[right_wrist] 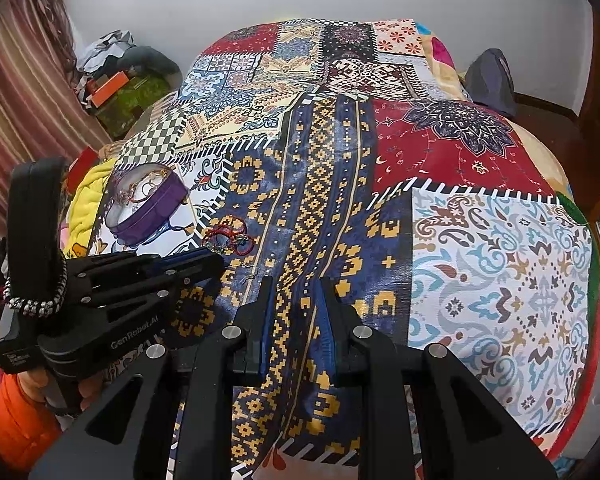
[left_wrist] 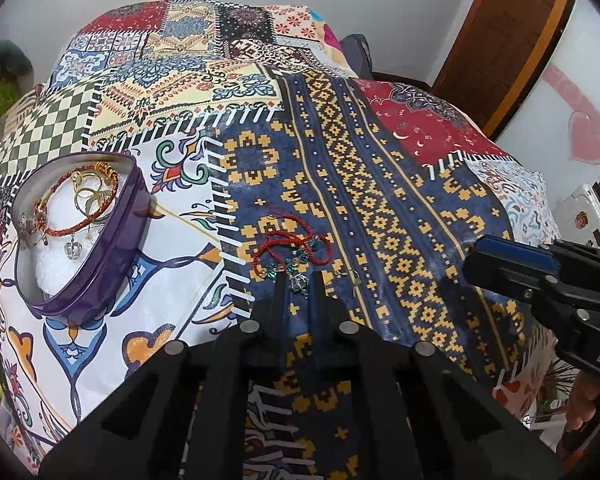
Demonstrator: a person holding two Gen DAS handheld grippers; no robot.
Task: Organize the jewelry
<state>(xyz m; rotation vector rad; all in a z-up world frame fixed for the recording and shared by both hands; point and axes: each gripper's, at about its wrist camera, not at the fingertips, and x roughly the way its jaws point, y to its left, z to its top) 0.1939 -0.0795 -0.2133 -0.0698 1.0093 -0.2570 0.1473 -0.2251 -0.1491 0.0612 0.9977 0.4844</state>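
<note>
Biggest thing here is the bed, covered edge to edge with a patchwork bedspread (left_wrist: pixel 380 184) in navy-and-gold, red, checkered and paisley blocks. On its left part sits a purple heart-shaped tin (left_wrist: pixel 88 236), lid off, with white padding inside. It already holds a red braided bracelet (left_wrist: pixel 80 220), some gold rings (left_wrist: pixel 88 192) and a little silver crown charm (left_wrist: pixel 73 249).

The left gripper (left_wrist: pixel 298 284) is down low over the navy patch, jaws spread only a little, with a small silver pendant (left_wrist: pixel 299 283) sitting right between the tips. I can't tell whether they're actually pinching it or just framing it. Just beyond the tips lies a red cord bracelet (left_wrist: pixel 288 248) with teal beads, loose on the bedspread, a bit to the right of the tin. A pair of small silver earrings (left_wrist: pixel 350 276) lies just right of the left gripper's tips.

The right gripper (right_wrist: pixel 294 292) hangs over the navy-gold stripe, jaws parted with nothing but fabric between them, well apart from the jewelry.
</note>
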